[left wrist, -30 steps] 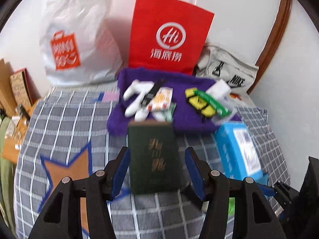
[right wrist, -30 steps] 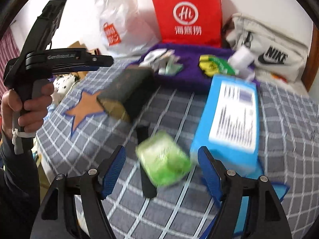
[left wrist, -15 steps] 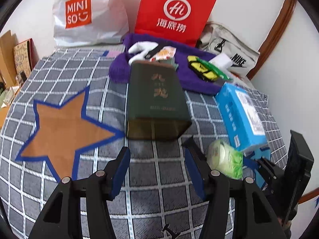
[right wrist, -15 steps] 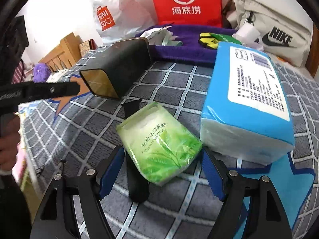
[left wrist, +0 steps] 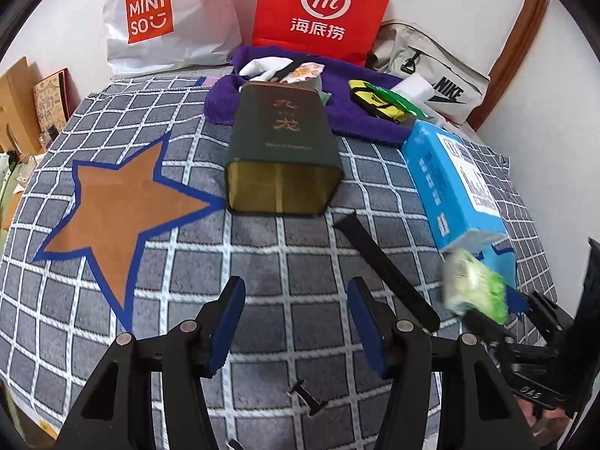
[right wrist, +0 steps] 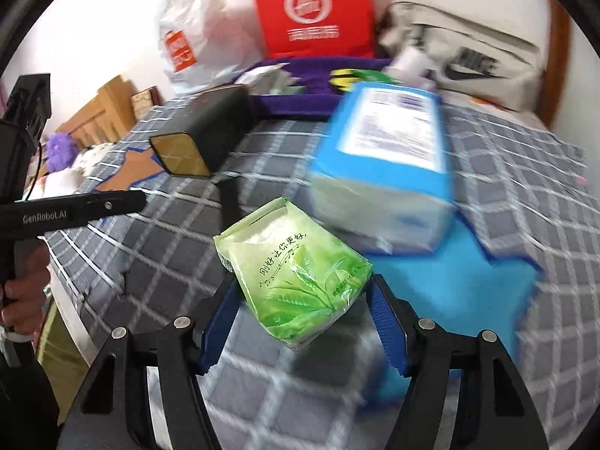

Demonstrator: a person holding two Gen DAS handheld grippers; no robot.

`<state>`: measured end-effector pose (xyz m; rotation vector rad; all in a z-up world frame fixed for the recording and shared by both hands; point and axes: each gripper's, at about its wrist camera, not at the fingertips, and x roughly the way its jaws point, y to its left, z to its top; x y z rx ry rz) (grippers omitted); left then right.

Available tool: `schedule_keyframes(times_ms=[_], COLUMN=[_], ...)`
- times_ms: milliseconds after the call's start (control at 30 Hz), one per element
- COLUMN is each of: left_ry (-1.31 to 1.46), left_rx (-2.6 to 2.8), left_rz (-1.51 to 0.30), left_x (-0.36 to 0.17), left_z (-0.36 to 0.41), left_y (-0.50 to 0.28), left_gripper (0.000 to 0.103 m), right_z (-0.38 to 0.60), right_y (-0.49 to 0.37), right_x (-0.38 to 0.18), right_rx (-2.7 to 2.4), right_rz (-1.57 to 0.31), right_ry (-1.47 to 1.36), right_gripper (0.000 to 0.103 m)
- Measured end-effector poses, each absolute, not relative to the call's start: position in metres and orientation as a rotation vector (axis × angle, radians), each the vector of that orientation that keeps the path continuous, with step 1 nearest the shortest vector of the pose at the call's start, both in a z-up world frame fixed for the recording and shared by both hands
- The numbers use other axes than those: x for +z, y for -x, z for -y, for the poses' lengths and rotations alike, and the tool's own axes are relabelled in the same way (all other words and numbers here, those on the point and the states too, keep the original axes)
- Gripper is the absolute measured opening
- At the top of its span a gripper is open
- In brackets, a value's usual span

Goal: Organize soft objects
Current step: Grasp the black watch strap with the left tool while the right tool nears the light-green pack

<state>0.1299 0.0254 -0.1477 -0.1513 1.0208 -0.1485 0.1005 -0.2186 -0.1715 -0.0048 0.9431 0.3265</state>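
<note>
A green tissue pack point(right wrist: 296, 281) sits between the blue pads of my right gripper point(right wrist: 302, 300). Its jaws are closing and both pads touch the pack, which hangs tilted above the checked blanket point(right wrist: 506, 172). The left wrist view shows the same pack point(left wrist: 474, 288) blurred at the far right. My left gripper point(left wrist: 296, 300) is open with nothing between its fingers, low over the blanket point(left wrist: 112, 318). Ahead of it a dark green tin point(left wrist: 281, 142) lies on its side, open end towards me. A big blue tissue pack point(left wrist: 450, 176) lies to the right.
A purple towel point(left wrist: 356, 120) with small items lies behind the tin. A red paper bag point(left wrist: 322, 7), a white Miniso bag point(left wrist: 161, 18) and a Nike bag point(left wrist: 431, 71) stand along the wall. A black strap point(left wrist: 386, 273) and a small clip point(left wrist: 307, 401) lie on the blanket.
The green pack went from lying on the blanket between the right fingers to being gripped and raised. The tin, once between the left fingers, now lies ahead of them as the left gripper drew back.
</note>
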Motion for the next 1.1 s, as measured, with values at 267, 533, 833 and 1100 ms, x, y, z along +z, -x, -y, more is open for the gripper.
schedule_keyframes(times_ms=[267, 533, 833, 1100], left_ry=[0.124, 0.125, 0.072, -0.089], left_rx=[-0.187, -0.212, -0.189, -0.118], left_rz=[-1.055, -1.103, -1.127, -1.095], left_x=[-0.154, -0.168, -0.179, -0.183], left_z=[0.000, 0.023, 0.068, 0.078], left_y=[-0.124, -0.137, -0.165, -0.158], left_gripper=[0.055, 0.055, 0.070, 0.072], right_z=[0.252, 0.229, 0.248, 0.260], right_y=[-0.082, -0.095, -0.091, -0.091], right_x=[-0.188, -0.197, -0.191, -0.195], right_rx=[0.304, 0.379, 0.346, 0.319], right_rz=[-0.927, -0.891, -0.894, -0.898], right_ry=[-0.017, 0.062, 0.026, -0.015], right_gripper=[0.086, 0.086, 0.062, 0.062])
